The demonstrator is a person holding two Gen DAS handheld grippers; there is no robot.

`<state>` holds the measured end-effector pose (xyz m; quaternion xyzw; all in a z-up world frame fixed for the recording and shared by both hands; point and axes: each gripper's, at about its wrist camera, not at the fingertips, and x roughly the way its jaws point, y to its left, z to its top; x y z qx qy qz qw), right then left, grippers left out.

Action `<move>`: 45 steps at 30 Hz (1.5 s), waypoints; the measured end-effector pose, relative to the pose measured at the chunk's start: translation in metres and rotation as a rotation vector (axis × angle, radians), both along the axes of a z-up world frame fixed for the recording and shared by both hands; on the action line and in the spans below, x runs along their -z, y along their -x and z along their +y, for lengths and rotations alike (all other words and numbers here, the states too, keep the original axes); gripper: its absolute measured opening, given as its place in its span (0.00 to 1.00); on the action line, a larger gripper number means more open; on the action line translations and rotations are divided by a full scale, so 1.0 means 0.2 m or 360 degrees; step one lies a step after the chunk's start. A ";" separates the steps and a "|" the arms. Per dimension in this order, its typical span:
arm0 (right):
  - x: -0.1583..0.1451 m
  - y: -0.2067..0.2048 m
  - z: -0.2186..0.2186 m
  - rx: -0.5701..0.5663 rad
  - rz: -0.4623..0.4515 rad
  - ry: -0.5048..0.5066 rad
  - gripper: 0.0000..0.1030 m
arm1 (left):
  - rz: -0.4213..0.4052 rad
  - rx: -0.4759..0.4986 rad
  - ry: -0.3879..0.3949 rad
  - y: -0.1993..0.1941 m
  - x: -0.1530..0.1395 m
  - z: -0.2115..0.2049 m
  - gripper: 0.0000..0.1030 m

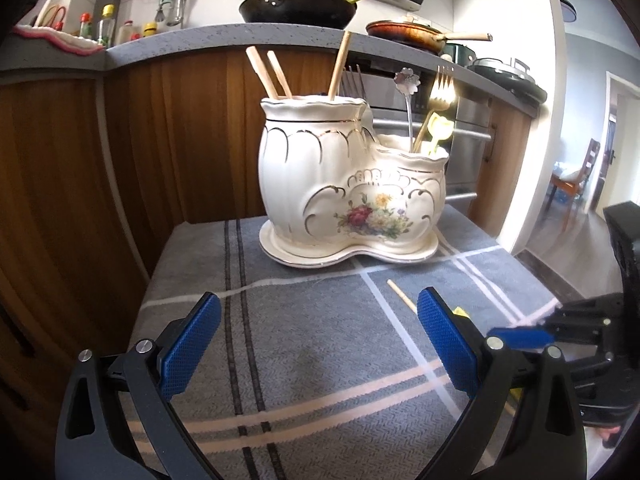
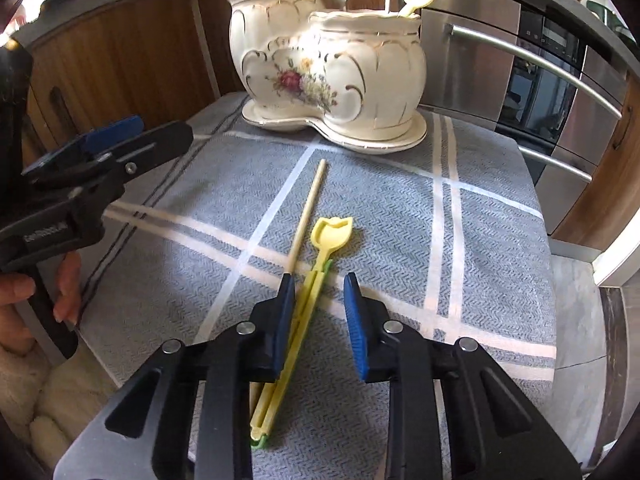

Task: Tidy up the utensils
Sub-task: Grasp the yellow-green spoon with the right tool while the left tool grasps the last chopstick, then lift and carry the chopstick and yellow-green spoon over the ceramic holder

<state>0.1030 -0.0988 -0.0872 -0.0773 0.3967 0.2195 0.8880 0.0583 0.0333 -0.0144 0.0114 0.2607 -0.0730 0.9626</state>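
A white ceramic two-pot utensil holder (image 1: 344, 184) with flower print stands at the far end of the cloth; it also shows in the right wrist view (image 2: 332, 68). It holds chopsticks, forks and spoons. A single chopstick (image 2: 306, 216) and a yellow tulip-shaped plastic utensil (image 2: 316, 268) lie on the cloth. My right gripper (image 2: 318, 292) is open, low over the yellow utensil's handle, which lies between its jaws. My left gripper (image 1: 318, 320) is open and empty above the cloth; it also shows in the right wrist view (image 2: 120, 140).
A grey checked cloth (image 2: 400, 216) covers the small table. Wooden cabinets (image 1: 80, 180) stand to the left and behind, a steel oven (image 2: 540, 92) to the right. Pans (image 1: 298, 8) sit on the counter above.
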 end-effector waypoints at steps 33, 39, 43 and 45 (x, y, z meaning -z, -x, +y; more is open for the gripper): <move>-0.21 -0.01 -0.48 0.0202 -0.0164 -0.0423 0.10 | 0.0608 0.0080 -0.0203 0.00 0.17 -0.57 0.39; -0.22 0.00 -0.50 0.0197 -0.0172 -0.0452 0.10 | 0.0635 0.0142 -0.0238 0.00 0.15 -0.57 0.06; -0.23 0.00 -0.50 0.0191 -0.0172 -0.0455 0.10 | 0.0657 0.0135 -0.0265 0.01 0.14 -0.51 0.05; -0.23 0.00 -0.49 0.0186 -0.0175 -0.0451 0.09 | 0.0666 0.0137 -0.0282 0.01 0.14 -0.49 0.05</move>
